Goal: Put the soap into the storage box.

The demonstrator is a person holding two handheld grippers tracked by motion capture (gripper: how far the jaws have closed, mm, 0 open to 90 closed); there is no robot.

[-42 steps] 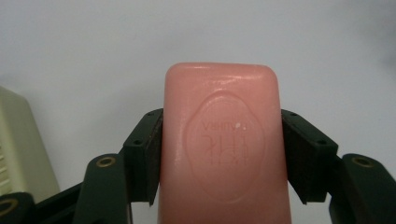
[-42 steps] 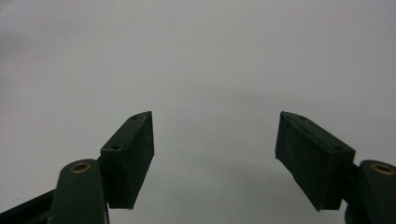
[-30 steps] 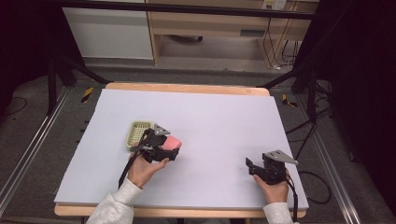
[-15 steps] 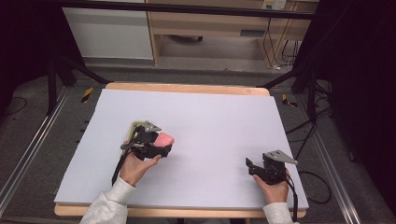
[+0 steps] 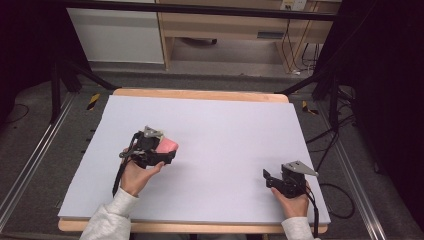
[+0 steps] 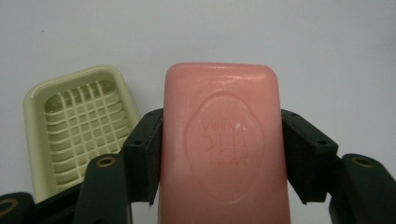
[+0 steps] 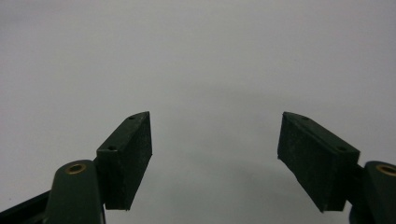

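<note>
A dim room with a pale cabinet and a wooden shelf unit lay behind the desk (image 5: 210, 115), whose top was covered by a plain white sheet edged in light wood. In the high view the left hand-held gripper (image 5: 167, 152) sat over the left half of the sheet, clamped on a pink soap bar (image 5: 168, 145) that stuck out past its jaws toward the middle of the desk. The left hand (image 5: 135, 175) came in from the lower edge with the forearm angled up and to the right, the gripper lying roughly level. The right hand-held gripper (image 5: 267, 177) rested near the front right corner, well apart from the soap, pointing left, its hand (image 5: 292, 202) behind it.

In the left gripper view the black pads pressed the bar's two long sides, so the soap bar (image 6: 224, 144) was carried flat with its embossed face toward the camera, probably so that it could be laid down flat. A pale green soap dish (image 6: 81, 128) with a slatted grid floor lay on the white sheet just beside it, empty, seemingly the place the bar belonged to.

In the right gripper view the right hand-held gripper (image 7: 215, 154) stood released, jaws wide apart with nothing between them above bare sheet, likely idle.
</note>
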